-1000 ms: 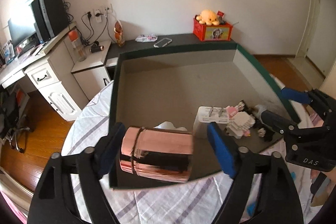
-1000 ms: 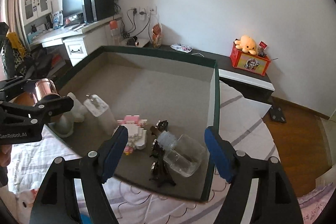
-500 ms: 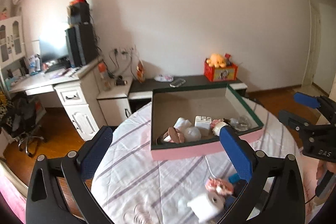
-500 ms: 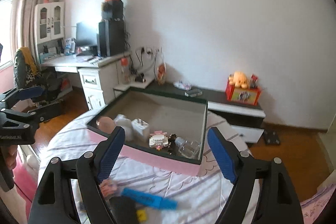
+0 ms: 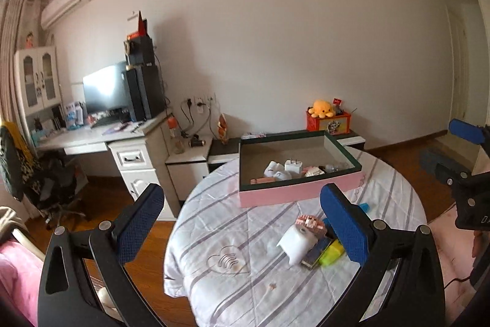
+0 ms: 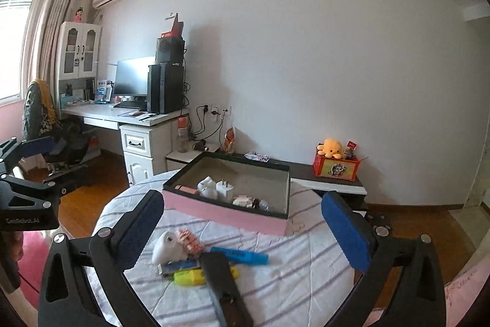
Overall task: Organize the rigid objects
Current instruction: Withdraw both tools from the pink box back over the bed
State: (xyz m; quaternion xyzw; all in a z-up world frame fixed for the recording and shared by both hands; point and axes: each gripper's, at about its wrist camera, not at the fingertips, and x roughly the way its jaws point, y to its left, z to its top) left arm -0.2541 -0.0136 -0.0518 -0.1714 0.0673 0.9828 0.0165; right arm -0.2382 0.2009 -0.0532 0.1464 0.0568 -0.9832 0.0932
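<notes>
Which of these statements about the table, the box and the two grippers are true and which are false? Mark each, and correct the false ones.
1. The pink box holds a white plug adapter. True.
2. The left gripper is clamped on a copper tin. False: its jaws stand wide with nothing between them.
3. A blue highlighter lies on the striped tablecloth, outside the box. True.
4. The orange plush toy sits inside the pink box. False: it sits on a red box by the wall.
5. The right gripper holds the highlighter. False: its opening jaws are empty.

Left tongs (image 5: 242, 222) gaping wide, nothing between them, right tongs (image 6: 242, 227) spreading (likewise empty), both tilted slightly downward
</notes>
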